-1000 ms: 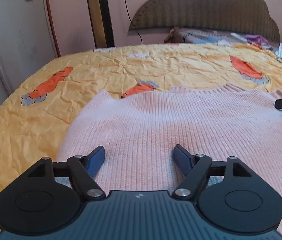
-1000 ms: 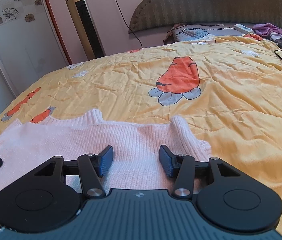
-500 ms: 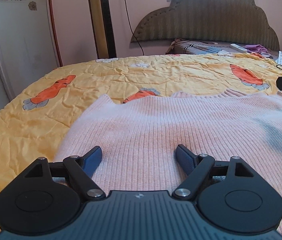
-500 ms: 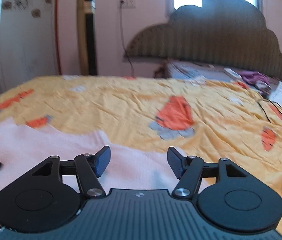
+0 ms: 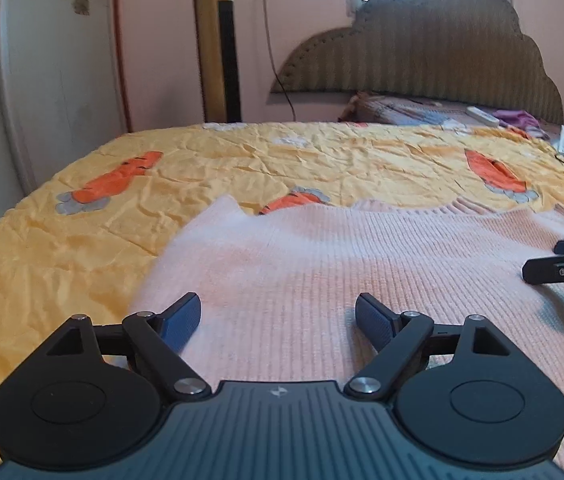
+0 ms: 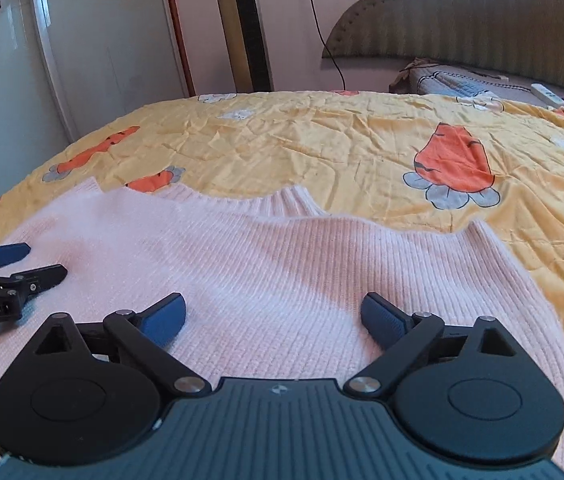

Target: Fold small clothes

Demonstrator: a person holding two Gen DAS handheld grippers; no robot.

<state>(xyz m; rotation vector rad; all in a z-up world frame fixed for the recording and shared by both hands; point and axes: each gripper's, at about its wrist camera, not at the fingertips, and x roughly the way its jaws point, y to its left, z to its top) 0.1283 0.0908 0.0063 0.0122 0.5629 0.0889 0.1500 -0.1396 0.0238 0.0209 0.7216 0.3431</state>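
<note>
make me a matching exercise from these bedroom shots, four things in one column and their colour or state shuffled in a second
Things:
1. sweater
2. bedspread
3. tower fan
4. right gripper

Colour or state:
A. gold, upright by the wall
B. jaws wide open, nothing between the pads
C. pale pink ribbed knit, lying flat
D. yellow with orange carrot prints

Pairs: 1-C, 2-D, 3-A, 4-B
</note>
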